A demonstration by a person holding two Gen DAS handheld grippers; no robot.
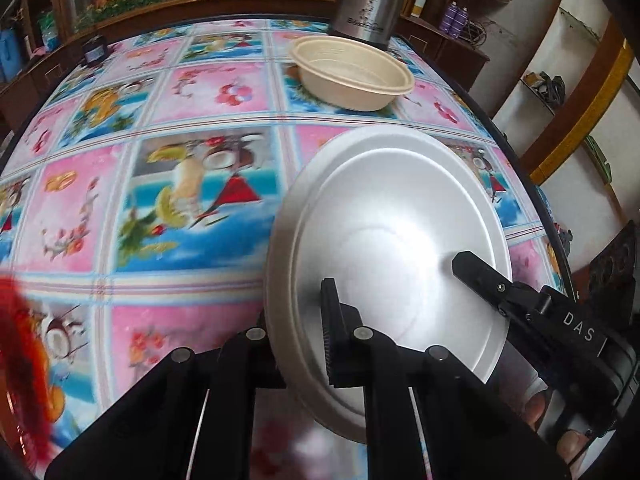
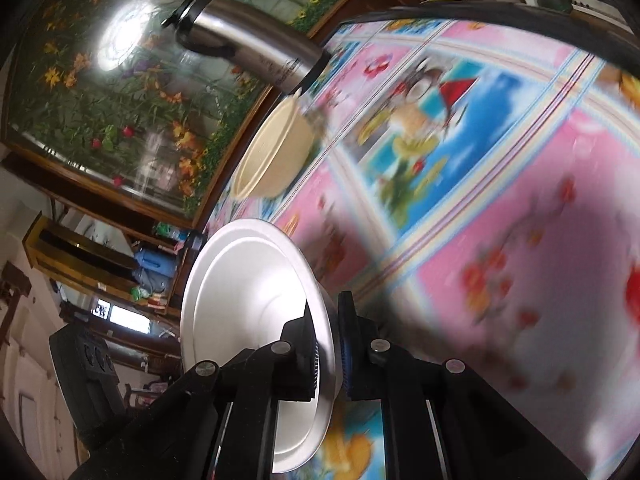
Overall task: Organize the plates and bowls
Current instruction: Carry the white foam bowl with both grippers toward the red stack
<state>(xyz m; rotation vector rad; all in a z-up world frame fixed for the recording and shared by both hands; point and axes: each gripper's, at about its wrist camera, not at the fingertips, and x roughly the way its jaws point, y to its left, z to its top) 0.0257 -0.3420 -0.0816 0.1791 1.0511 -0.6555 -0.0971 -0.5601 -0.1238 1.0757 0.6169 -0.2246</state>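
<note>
Black linkage arms fill the bottom of both views, and between them both tools grip the same white plate (image 1: 384,240), which is lifted off the surface and tilted. Seen from the left wrist, the left tool (image 1: 300,340) is closed on the plate's near rim: one ribbed pad (image 1: 331,336) lies on the plate's upper face, while the other finger is hidden beneath the rim. From the lower right of that view the right tool (image 1: 476,270) reaches in, its upper finger lying across the plate's inner well, with fingertips of the person's hand (image 1: 568,440) showing under its body. In the right wrist view, the right tool (image 2: 327,348) is clamped on the plate (image 2: 256,288) edge, one pad on each face, and the plate stands almost edge-on to the lens. Beneath the plate spreads the surface (image 1: 140,200), covered by a glossy cloth of pink and blue squares printed with flowers and fruit; motion blur softens much of it. A blurred red object (image 1: 24,340) sits at the left edge of the left wrist view; I cannot tell what it is. Further along the surface, well apart from the plate, a cream bowl (image 1: 352,74) rests upright. Just behind the bowl stands a steel thermos jug (image 1: 368,4) with a black lid. Beyond the surface's far edge rises a wood-framed floral picture (image 2: 120,92).
</note>
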